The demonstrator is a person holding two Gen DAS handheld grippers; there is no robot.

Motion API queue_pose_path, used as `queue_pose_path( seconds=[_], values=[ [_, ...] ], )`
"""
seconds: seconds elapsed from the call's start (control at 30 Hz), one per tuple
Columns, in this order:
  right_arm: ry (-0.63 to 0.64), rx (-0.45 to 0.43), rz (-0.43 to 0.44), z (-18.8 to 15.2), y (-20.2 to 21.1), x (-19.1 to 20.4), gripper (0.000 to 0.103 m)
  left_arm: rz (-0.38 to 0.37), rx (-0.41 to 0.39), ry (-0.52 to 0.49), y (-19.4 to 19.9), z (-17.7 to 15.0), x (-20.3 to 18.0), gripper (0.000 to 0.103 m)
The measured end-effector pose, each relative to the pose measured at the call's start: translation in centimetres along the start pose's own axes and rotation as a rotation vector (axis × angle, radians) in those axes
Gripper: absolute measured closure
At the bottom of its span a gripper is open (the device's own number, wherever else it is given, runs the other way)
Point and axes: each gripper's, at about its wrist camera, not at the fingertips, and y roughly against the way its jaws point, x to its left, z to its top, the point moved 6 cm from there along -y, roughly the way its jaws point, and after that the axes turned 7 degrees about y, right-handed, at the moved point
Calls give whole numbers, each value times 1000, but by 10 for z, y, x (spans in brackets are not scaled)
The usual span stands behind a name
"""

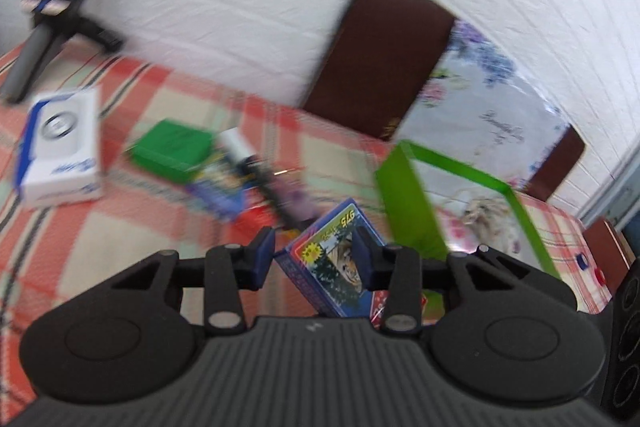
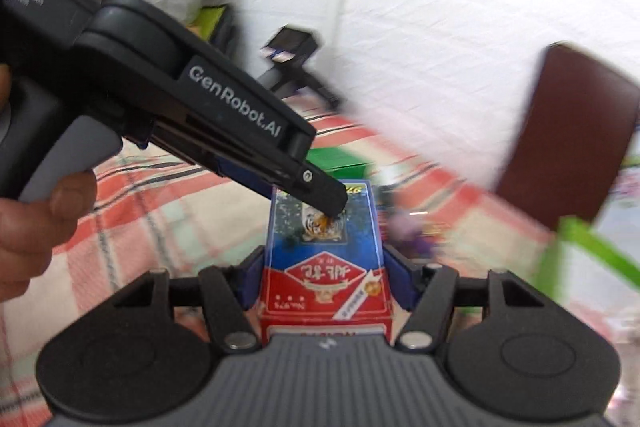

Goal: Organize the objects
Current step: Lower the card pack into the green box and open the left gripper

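Observation:
A blue and red card box with a tiger picture (image 2: 324,259) sits between the fingers of my right gripper (image 2: 326,281), which is shut on its sides. My left gripper (image 1: 314,257) reaches in from the left, its fingers around the same box (image 1: 334,267); the left finger stands apart from it, and one fingertip (image 2: 330,201) rests on the tiger picture. A green open bin (image 1: 412,195) stands just right of the box. On the checked cloth lie a white and blue box (image 1: 60,151), a green box (image 1: 172,147) and a blurred pile of small colourful items (image 1: 248,183).
A dark brown chair back (image 1: 384,55) with a floral cover (image 1: 480,107) stands behind the bin. A black camera on a small tripod (image 1: 52,7) stands at the far left of the table. A white wall lies behind. A hand (image 2: 36,215) holds the left gripper.

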Motion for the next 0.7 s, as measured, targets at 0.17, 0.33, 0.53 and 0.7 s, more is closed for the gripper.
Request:
queue_pose_path(
  seconds=[0.17, 0.33, 0.53, 0.7],
  values=[
    [-8, 18, -111, -15, 32, -57, 43, -73, 4, -100, -25, 0, -73, 59],
    [-40, 52, -187, -30, 46, -113, 43, -131, 13, -159, -59, -2, -129, 59],
    [-79, 115, -245, -51, 29, -151, 43, -107, 60, -218, -103, -14, -157, 61],
    [-115, 170, -242, -81, 5, -169, 42, -12, 85, -271, -127, -25, -153, 62]
  ],
)
